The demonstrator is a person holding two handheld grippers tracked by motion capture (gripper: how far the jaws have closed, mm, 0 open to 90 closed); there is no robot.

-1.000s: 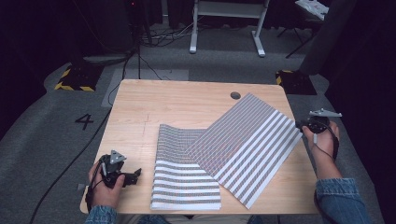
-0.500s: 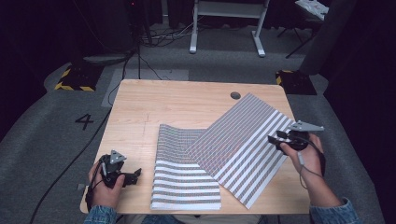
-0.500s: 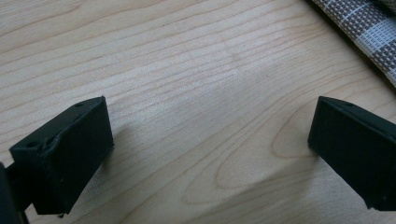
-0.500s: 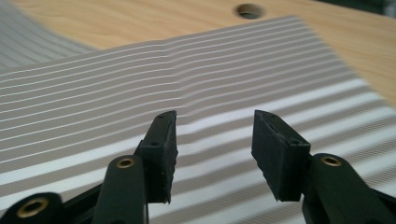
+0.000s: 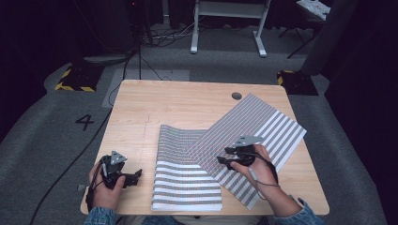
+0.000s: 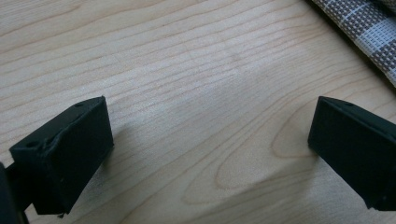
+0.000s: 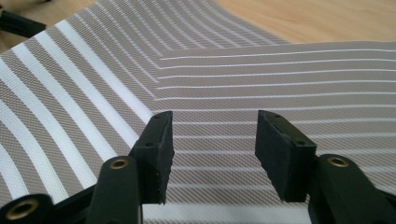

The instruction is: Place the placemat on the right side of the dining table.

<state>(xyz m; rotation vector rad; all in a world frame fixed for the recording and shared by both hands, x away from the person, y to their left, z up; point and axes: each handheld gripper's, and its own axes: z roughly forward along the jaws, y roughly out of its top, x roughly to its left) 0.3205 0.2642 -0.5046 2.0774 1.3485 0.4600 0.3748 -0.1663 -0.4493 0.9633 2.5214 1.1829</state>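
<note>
Right gripper (image 5: 224, 155) moved over the striped mat (image 5: 263, 126), fingers opening, empty; left gripper (image 5: 134, 176) open.

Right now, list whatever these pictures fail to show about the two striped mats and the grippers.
- Lower mat: in the high view the upper mat covers its far right corner.
- Upper mat: in the high view the right gripper and the hand hide part of its near end.
- Left gripper: in the left gripper view the frame edge cuts off its right jaw.
- Mat weave: too fine to read in the high view.
</note>
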